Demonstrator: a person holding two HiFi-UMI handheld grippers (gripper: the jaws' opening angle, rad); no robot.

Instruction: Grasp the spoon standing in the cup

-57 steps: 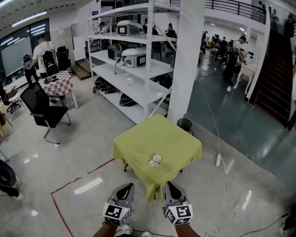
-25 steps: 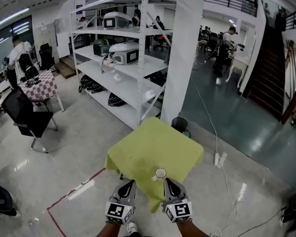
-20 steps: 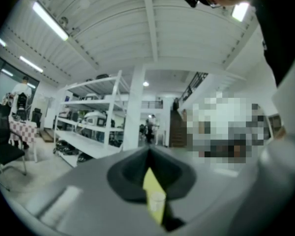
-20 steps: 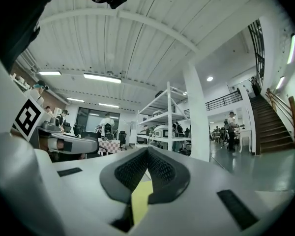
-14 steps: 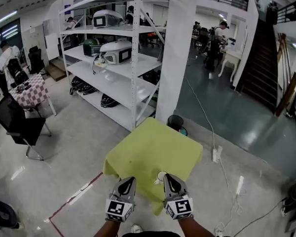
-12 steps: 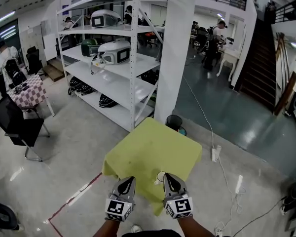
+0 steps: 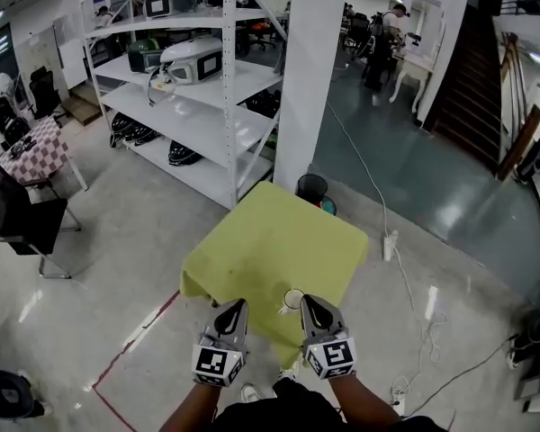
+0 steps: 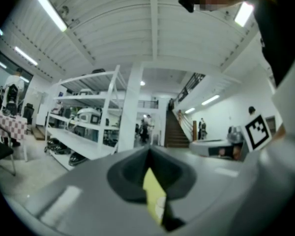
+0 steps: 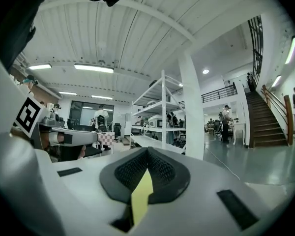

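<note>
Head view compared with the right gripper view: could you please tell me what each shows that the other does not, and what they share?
Only the head view shows the cup, standing near the near edge of the table. Only the right gripper view shows that the right gripper has its jaws closed together with nothing between them, and it shows the ceiling lights. Both show the white shelving rack, the white pillar and the staircase.

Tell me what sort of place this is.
Probably a large indoor lab or workshop: a white metal shelving rack holding equipment, a dark staircase, and people at desks behind.
</note>
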